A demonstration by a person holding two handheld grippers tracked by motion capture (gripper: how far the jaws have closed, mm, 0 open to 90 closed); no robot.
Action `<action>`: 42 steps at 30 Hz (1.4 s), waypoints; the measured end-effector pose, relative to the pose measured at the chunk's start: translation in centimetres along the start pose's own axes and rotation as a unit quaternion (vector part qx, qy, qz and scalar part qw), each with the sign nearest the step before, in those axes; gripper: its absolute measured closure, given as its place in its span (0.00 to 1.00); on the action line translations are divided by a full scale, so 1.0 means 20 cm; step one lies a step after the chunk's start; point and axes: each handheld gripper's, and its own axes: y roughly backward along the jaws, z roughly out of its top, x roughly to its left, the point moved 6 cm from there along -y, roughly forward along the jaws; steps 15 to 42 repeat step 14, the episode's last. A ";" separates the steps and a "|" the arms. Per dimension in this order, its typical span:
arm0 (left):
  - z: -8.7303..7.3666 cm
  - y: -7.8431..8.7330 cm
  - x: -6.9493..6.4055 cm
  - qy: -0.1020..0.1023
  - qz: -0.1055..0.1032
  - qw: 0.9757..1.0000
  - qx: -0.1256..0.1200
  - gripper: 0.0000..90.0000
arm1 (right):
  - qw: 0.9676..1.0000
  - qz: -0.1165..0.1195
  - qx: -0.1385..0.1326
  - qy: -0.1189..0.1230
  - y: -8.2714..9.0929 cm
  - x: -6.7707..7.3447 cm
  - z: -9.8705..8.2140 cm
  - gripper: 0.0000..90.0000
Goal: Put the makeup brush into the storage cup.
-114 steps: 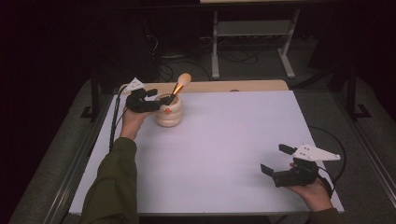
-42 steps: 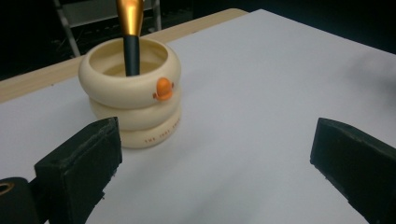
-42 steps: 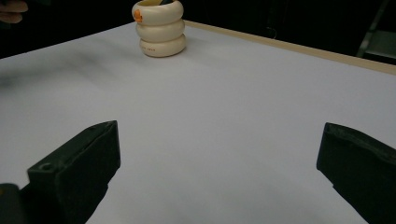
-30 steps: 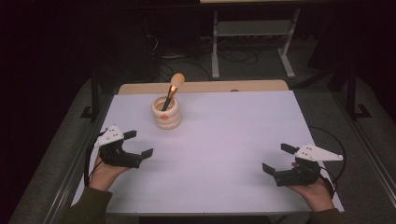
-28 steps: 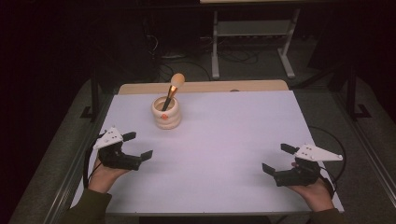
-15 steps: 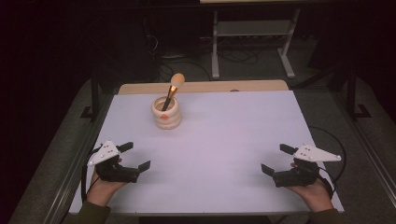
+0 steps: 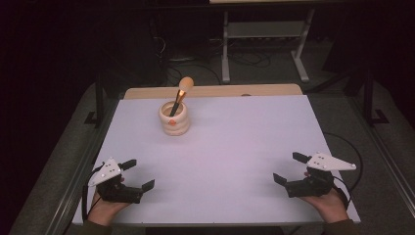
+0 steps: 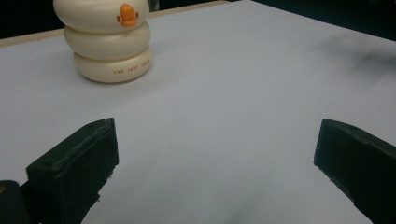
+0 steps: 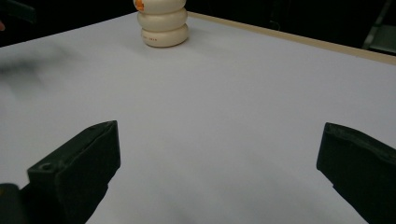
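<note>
Two grippers rest low at your near corners of the white table point(image 7: 244, 147), both empty. Your left gripper point(image 7: 139, 175) sits at the near left edge with its jaws spread wide, aimed across the table toward the right; your right gripper point(image 7: 289, 169) sits at the near right edge, jaws just as wide, aimed toward the left. The cream ringed holder point(image 7: 174, 118) stands upright near the far left part of the table, well apart from both grippers, its orange mark facing your side. A brush point(image 7: 179, 94) stands in it, its long axis close to vertical, leaning slightly to the right, with its rounded tan head pointing up and its dark handle down inside the holder.
</note>
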 end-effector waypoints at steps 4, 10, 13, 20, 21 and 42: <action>-0.02 0.00 -0.01 -0.003 -0.006 1.000 0.008 0.00 | 1.000 -0.001 0.003 0.000 0.00 0.00 -0.01 0.00; -0.04 -0.02 -0.01 -0.001 -0.014 1.000 0.015 0.00 | 1.000 -0.001 0.005 0.001 0.00 0.00 -0.02 0.00; -0.05 -0.02 -0.01 -0.002 -0.017 1.000 0.018 0.00 | 1.000 -0.001 0.006 0.000 0.00 0.00 -0.02 0.00; -0.05 -0.03 -0.02 0.000 -0.017 1.000 0.017 0.00 | 1.000 -0.001 0.005 0.001 0.00 0.00 -0.02 0.00; -0.05 -0.03 -0.02 0.000 -0.017 1.000 0.017 0.00 | 1.000 -0.001 0.005 0.001 0.00 0.00 -0.02 0.00; -0.05 -0.03 -0.02 0.000 -0.017 1.000 0.017 0.00 | 1.000 -0.001 0.005 0.001 0.00 0.00 -0.02 0.00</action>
